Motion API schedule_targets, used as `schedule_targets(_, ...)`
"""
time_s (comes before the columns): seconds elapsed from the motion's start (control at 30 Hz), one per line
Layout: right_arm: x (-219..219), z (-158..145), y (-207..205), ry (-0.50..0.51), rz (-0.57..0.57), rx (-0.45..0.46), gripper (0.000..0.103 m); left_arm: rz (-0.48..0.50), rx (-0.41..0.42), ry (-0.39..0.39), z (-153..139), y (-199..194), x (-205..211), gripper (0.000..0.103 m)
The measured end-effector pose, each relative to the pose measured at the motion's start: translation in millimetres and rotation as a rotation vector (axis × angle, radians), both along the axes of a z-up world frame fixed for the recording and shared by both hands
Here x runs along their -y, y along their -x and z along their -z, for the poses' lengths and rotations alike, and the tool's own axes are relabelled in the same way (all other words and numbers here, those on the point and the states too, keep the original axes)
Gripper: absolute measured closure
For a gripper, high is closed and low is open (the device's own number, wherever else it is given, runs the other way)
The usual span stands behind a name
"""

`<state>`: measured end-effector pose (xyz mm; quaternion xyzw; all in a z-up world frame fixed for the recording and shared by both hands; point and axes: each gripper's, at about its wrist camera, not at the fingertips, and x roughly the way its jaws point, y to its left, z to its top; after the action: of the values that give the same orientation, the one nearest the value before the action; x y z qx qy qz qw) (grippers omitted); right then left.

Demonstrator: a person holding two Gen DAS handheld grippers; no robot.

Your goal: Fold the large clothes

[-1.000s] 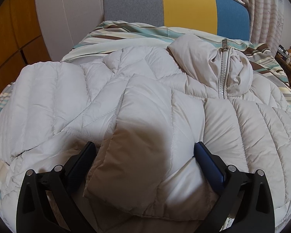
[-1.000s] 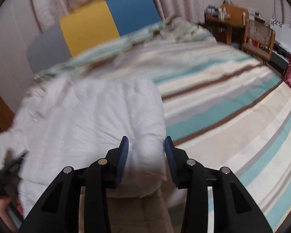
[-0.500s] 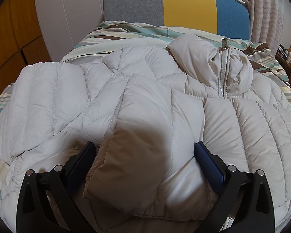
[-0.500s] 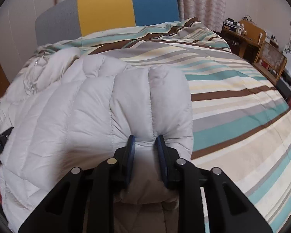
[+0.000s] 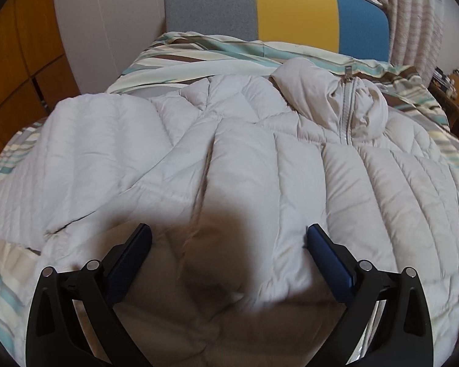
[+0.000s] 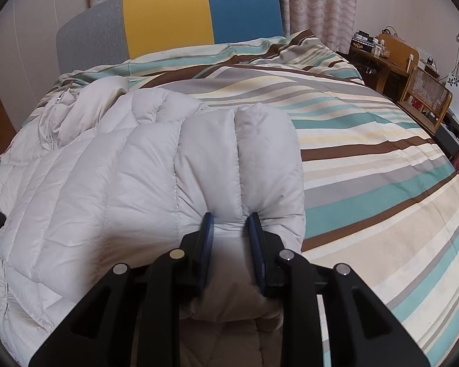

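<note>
A cream quilted down jacket (image 5: 260,159) lies on the striped bed, zipper and collar (image 5: 345,113) toward the headboard. One sleeve (image 5: 244,202) is folded across its front. My left gripper (image 5: 228,235) is open, its fingers either side of that folded sleeve's cuff end, low over the jacket. In the right wrist view the jacket (image 6: 107,183) fills the left half. My right gripper (image 6: 229,223) is shut on the jacket's other sleeve (image 6: 241,159), pinching the padded fabric near its end.
The bed has a striped teal, brown and cream cover (image 6: 367,153) and a grey, yellow and blue headboard (image 6: 168,18). A wooden desk and cane chair (image 6: 425,98) stand at the right. Wooden cabinets (image 5: 12,70) stand at the left.
My right gripper came in onto the right sleeve and closed on it. My left gripper stayed open and shifted slightly forward over the folded sleeve.
</note>
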<state>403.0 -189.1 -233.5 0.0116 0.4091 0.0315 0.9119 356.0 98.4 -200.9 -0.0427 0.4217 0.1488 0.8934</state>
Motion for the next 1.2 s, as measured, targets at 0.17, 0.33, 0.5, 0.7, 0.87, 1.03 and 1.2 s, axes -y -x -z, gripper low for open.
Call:
schedule_targets(0.17,1,0,0,0.002,0.000,0.000,0.079,-0.026,0.041,0.003,-12,19,-10,0.003)
schedule_targets(0.33,1,0,0,0.001,0.000,0.001,0.079,-0.077,0.086,0.040,-22,44,-44,0.003)
schedule_targets(0.5,-1,-2,2,0.008,0.002,0.002,0.079,-0.190,0.150,0.015,-36,71,-91,0.003)
schedule_targets(0.7,-2,-3,3,0.014,0.004,0.004,0.079,-0.354,0.155,0.049,-41,98,-159,0.003)
schedule_targets(0.87,-4,-3,2,0.018,0.005,0.004,0.079,-0.497,0.162,0.122,-40,129,-222,0.003)
schedule_targets(1.03,-7,-3,3,0.024,0.008,0.006,0.079,-0.689,0.232,0.239,-37,166,-278,0.003)
schedule_targets(1.2,-8,-2,3,0.028,0.009,0.006,0.079,-0.823,0.222,0.206,-30,188,-313,0.003)
